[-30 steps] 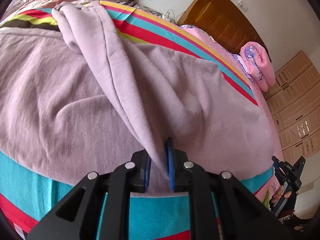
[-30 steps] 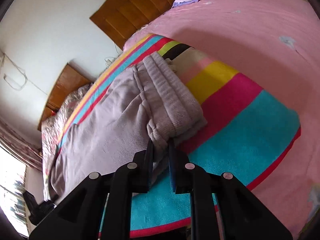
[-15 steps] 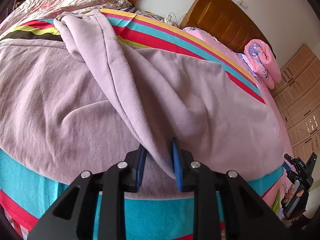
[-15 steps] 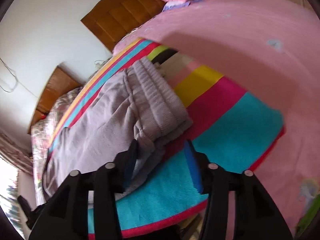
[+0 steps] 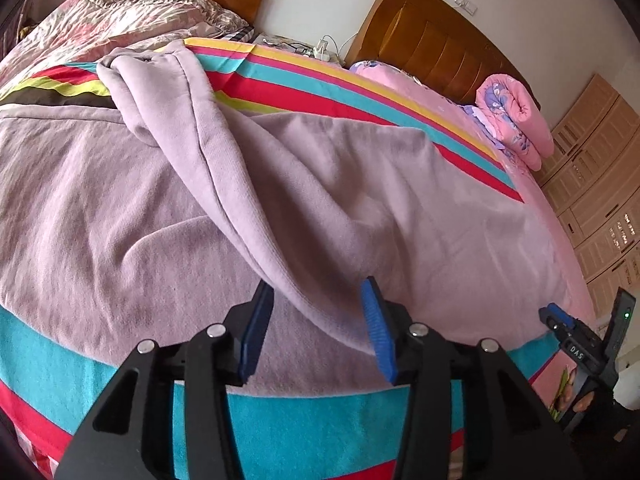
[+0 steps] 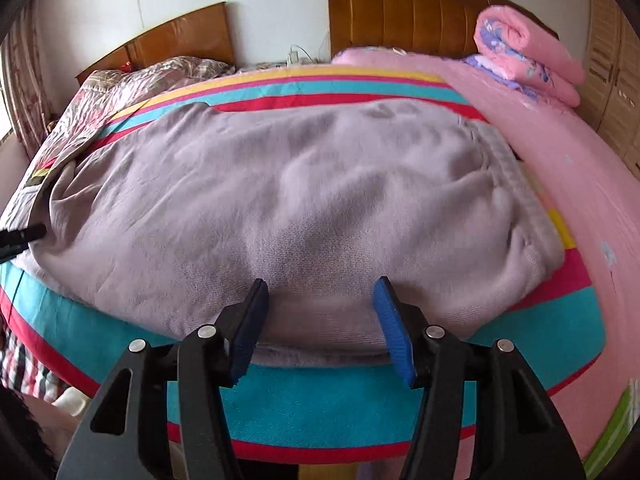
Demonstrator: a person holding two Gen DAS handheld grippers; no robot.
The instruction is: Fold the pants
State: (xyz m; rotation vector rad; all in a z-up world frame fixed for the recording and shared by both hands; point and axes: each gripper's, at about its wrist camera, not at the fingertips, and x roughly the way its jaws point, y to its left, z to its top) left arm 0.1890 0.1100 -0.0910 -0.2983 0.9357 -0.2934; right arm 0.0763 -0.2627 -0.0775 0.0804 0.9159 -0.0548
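Both grippers' jaws have just been opening: left gripper (image 5: 318,322) stands half-wide, the folded-over leg's edge lying loose between; right gripper (image 6: 320,320) half-wide, now squared to the near hem, gripping nothing. Pants (image 6: 288,208) lie on striped blanket (image 6: 320,400) near the bed's near edge, long axis left-right, waistband (image 6: 516,200) right. Lengthwise fold released. Next, probably: regrip one end, fold across.

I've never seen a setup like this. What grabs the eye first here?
The lilac pants dominate, spread across a brightly striped blanket on the bed. In front, each black tool, left tool and right tool, has blue pads that have just been opening, releasing the fabric. A rolled pink quilt sits by the headboard.
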